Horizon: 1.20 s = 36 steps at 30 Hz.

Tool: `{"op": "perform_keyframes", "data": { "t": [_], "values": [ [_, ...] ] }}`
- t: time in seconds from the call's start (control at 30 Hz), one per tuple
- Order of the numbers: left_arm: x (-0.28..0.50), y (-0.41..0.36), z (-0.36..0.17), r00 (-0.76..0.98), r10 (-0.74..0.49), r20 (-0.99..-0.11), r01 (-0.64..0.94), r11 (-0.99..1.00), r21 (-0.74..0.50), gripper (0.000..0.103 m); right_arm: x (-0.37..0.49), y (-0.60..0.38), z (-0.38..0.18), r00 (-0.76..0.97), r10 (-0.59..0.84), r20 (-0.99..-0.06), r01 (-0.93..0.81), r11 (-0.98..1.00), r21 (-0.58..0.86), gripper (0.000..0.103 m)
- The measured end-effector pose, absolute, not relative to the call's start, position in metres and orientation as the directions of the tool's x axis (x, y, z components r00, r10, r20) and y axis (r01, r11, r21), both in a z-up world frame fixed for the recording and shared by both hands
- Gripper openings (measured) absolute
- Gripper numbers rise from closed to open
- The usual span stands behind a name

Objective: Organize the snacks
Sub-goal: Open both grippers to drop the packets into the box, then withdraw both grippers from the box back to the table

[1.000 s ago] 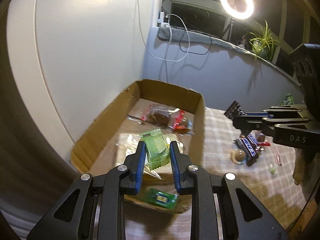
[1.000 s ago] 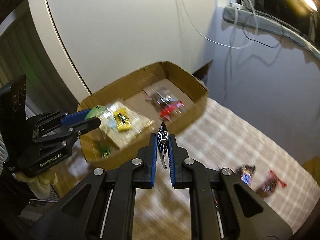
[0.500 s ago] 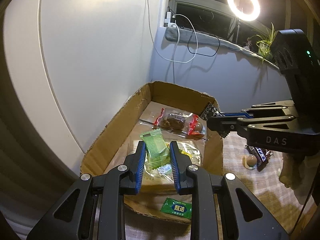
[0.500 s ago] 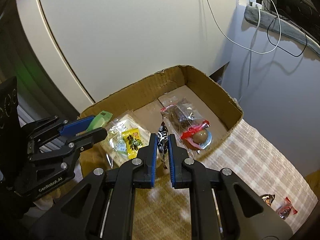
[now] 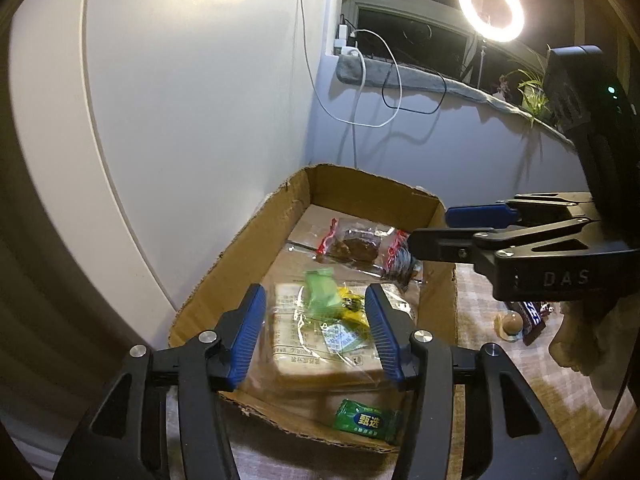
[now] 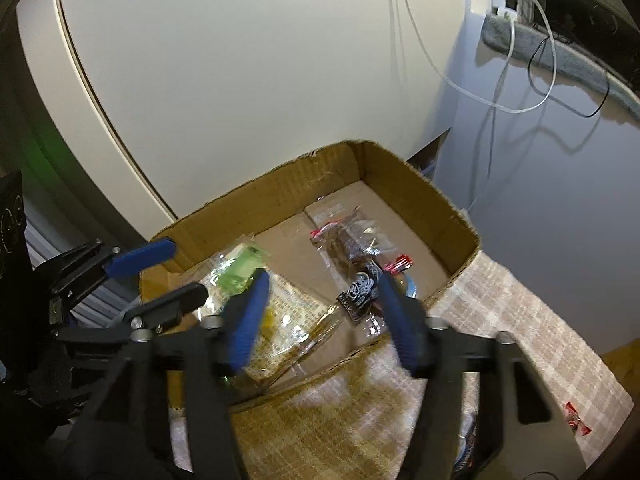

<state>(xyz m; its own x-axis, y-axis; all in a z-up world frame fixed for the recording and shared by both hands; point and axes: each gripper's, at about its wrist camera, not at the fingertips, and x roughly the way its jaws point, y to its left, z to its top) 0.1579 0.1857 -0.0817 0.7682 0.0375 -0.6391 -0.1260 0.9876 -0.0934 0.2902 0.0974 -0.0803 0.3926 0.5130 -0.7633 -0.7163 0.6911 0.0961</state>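
A brown cardboard box (image 5: 236,248) (image 6: 404,172) stands on the table against the wall. My left gripper (image 5: 316,332) is open over its near end; a light green packet (image 5: 322,294) (image 6: 240,270), blurred, is free between the jaws above a large clear cracker pack (image 5: 320,348). My right gripper (image 6: 324,316) is open over the box; a black-and-white packet (image 6: 360,292) (image 5: 402,262) is loose between its fingers, just above the box floor. A red-ended clear snack pack (image 5: 356,242) (image 6: 348,236) lies further back.
A green wrapped snack (image 5: 366,422) lies at the box's near edge. On the checkered tablecloth (image 6: 500,320) right of the box lie several snacks (image 5: 530,318) and a red candy (image 6: 576,424). White wall and hanging cables stand behind.
Both grippers have opened over the box. The left let go of the green packet and the right let go of the black-and-white packet; both packets are dropping into the box.
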Motion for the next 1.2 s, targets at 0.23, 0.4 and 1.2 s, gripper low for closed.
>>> {"op": "perform_keyframes", "data": {
  "t": [0.23,0.4,1.2],
  "values": [
    [0.153,0.182,-0.077,0.775,0.041,-0.631,-0.122,0.989,-0.087,0.051,0.287,0.086,-0.076,0.419,0.493,-0.762,-0.697,0.712,0.078,0.062],
    [0.148,0.177,-0.072,0.781,0.04,-0.623,-0.117,0.99,-0.084,0.051,0.285,0.07,-0.073,0.426,0.515,-0.744,-0.677,0.727,0.115,0.062],
    [0.135,0.111,-0.059,0.784,-0.035,-0.62,-0.019,0.997,-0.08,0.061,0.257,-0.061,-0.054,0.591,0.415,-0.692,-0.503,0.86,0.086,0.103]
  ]
}}
